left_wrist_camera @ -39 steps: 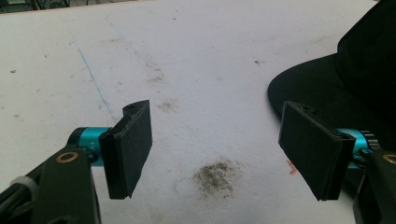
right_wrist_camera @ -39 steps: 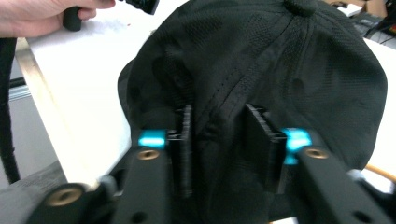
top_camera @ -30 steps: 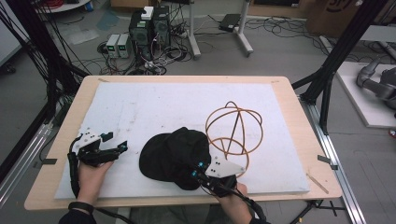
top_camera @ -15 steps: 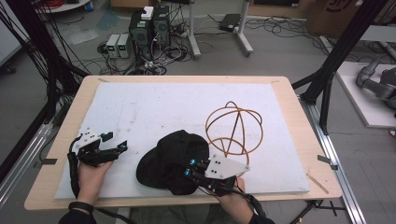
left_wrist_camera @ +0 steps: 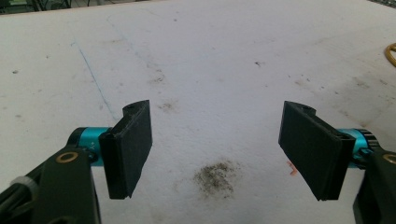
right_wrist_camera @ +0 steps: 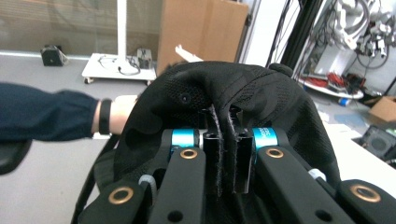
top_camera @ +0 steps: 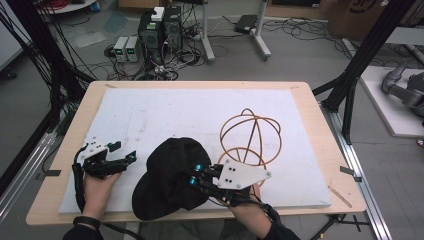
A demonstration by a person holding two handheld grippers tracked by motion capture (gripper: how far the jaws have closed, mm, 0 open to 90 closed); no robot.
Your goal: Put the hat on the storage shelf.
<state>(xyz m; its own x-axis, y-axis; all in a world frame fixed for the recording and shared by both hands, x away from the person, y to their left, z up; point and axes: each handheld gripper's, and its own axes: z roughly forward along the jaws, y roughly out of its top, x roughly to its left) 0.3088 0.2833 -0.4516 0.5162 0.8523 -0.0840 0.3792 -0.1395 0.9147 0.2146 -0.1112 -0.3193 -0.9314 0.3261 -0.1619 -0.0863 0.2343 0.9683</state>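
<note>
black cap point(top_camera: 170, 177) sits at the table's point(top_camera: 310, 107) 6 o'clock edge, on the white foam mat point(top_camera: 200, 115) — right gripper point(top_camera: 196, 176) is clamped on it, jaws pinched together w/ a fold of cap fabric between them in the right gripper view point(right_wrist_camera: 224, 140). left gripper point(top_camera: 122, 156) rests at approx 8 o'clock, jaws wide apart, nothing between them — just stained mat below point(left_wrist_camera: 215, 175). copper wire sphere point(top_camera: 250, 135) stands at 4 o'clock, just beside the cap.
</note>
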